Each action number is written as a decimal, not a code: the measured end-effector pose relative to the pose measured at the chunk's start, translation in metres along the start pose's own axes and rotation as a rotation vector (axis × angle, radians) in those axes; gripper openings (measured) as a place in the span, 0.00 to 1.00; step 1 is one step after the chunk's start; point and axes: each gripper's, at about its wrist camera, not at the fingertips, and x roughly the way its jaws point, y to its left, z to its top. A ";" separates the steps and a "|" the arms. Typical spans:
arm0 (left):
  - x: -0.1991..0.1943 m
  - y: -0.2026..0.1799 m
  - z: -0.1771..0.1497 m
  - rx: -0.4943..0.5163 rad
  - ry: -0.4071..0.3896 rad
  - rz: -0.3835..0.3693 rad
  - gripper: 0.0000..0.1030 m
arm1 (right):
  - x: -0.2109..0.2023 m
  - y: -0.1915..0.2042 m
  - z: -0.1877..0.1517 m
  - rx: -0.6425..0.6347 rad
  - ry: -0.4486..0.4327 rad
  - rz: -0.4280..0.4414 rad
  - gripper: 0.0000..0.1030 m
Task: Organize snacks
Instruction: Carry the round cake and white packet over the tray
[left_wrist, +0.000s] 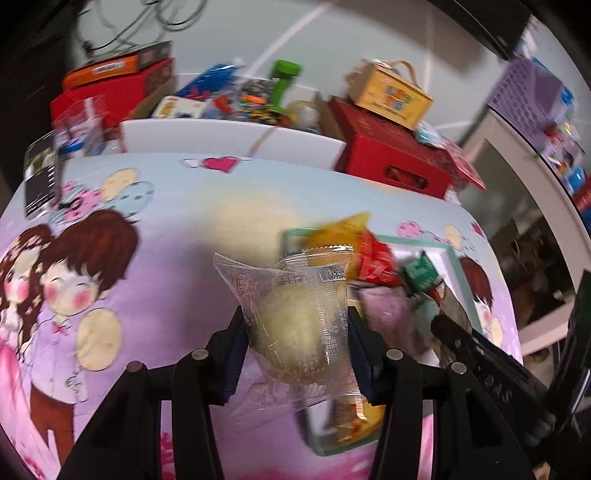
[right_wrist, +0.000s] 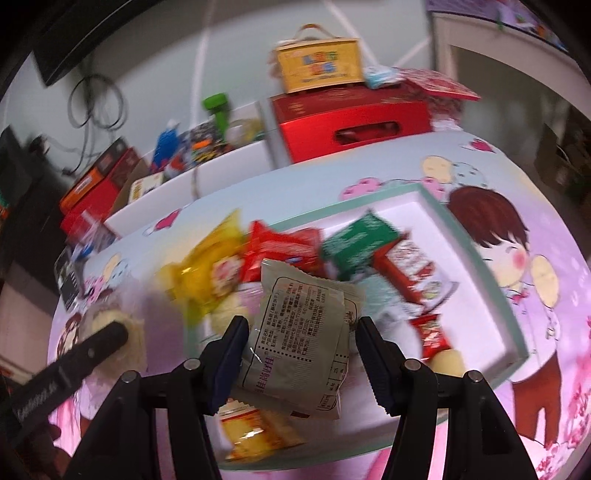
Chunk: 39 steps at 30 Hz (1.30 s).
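Snacks are mid-sort: the left gripper (left_wrist: 297, 328) clamps a clear-wrapped pale bun (left_wrist: 291, 325) above the cloth beside the tray (right_wrist: 436, 195), the right gripper (right_wrist: 301, 354) pinches a grey packet (right_wrist: 299, 343) over it. Blurry, but each likely needs its own placing spot next.

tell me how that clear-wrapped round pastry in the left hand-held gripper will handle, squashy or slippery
Probably squashy: the clear-wrapped pastry looks like a soft pale bun, so a harder squeeze from the left hand-held gripper may dent it. Likely somewhat slippery, since the pads press on glossy film. The loose crimped wrapper ends look floppy and give no firm hold.
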 end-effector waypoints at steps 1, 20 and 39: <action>0.002 -0.007 -0.001 0.016 0.003 -0.011 0.50 | -0.001 -0.006 0.002 0.017 -0.003 -0.008 0.62; 0.035 -0.069 -0.007 0.158 0.052 -0.061 0.50 | -0.008 -0.075 0.013 0.176 -0.022 -0.042 0.62; 0.044 -0.071 -0.009 0.163 0.071 -0.052 0.50 | 0.007 -0.063 0.009 0.132 0.025 -0.027 0.62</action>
